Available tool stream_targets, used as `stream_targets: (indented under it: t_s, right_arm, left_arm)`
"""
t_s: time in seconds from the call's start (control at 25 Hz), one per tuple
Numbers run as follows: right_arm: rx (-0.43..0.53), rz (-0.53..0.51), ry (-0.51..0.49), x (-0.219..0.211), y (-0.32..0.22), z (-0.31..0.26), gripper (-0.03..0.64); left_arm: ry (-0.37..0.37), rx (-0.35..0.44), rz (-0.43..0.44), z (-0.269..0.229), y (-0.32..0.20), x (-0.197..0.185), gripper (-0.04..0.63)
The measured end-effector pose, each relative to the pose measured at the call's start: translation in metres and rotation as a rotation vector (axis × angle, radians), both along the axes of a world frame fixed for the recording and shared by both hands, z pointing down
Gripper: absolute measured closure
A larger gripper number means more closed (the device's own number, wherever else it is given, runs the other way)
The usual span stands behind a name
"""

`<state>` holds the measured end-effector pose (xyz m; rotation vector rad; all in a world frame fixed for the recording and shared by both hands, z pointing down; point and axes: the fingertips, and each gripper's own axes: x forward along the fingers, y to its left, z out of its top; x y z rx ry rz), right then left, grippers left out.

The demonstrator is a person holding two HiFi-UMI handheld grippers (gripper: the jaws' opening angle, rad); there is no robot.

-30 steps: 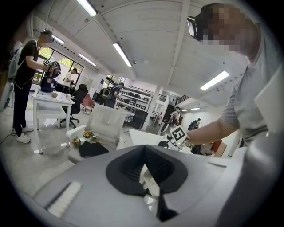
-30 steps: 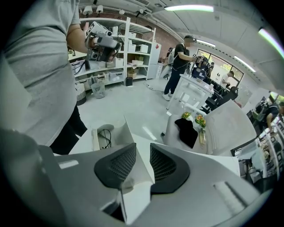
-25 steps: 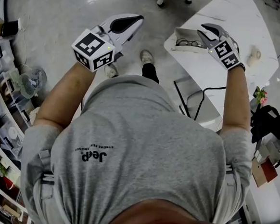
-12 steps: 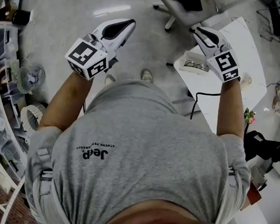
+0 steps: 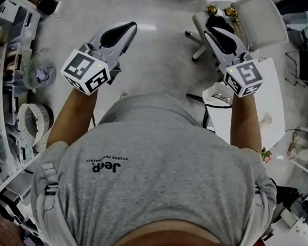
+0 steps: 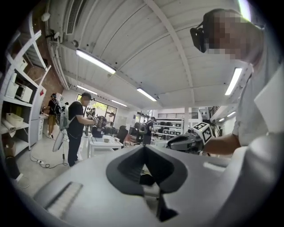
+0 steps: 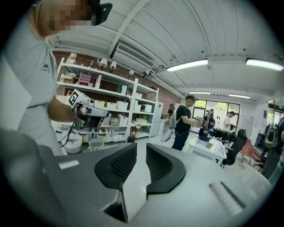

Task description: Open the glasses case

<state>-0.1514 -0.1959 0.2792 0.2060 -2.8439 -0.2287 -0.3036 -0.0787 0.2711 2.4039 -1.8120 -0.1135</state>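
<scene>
The white glasses case [image 5: 219,94] lies open on the white table [image 5: 270,97] with dark glasses inside, partly hidden behind my right wrist. Both grippers are held up in the air in front of the person's chest, away from the case. My left gripper [image 5: 131,26] is shut with nothing in it; its tips meet in the left gripper view [image 6: 143,148]. My right gripper [image 5: 208,35] keeps a narrow gap between its pads [image 7: 141,150], with nothing in it. Each gripper view shows the other gripper: the right one [image 6: 186,142] and the left one [image 7: 88,111].
An office chair [image 5: 242,15] stands beyond the table. Shelves with boxes [image 5: 1,108] and a fan [image 5: 38,76] line the left side. People stand at other tables in the room [image 6: 77,124] [image 7: 184,119]. A cable [image 5: 198,99] hangs by the table's edge.
Both grippers have risen and drawn away from the table. The case, earlier just beside the right gripper's tip, now sits behind and below its wrist. The head view has swung.
</scene>
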Motion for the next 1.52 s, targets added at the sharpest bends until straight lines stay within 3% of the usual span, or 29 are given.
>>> stream_targets:
  t_s: [0.12,0.4,0.68,1.52]
  right_arm:
    - [-0.035,-0.008,-0.070,-0.030,0.013,-0.015,0.569]
    - [-0.213,0.000,-0.237,-0.071,0.040,-0.029,0.614]
    - [-0.270,-0.010,-0.231,-0.088,0.050,-0.012,0.614]
    - [-0.247,0.011,-0.204,-0.077,0.044,-0.011,0.615]
  left_arm:
    - [-0.005,0.019,-0.057,-0.012,0.024,-0.027,0.558]
    - [0.031,0.031,-0.169,-0.023,0.074,-0.074,0.558]
    - [0.052,0.022,-0.211,-0.025,0.093,-0.094,0.558]
    - [0.055,0.034,-0.170,-0.029,0.081,-0.080,0.558]
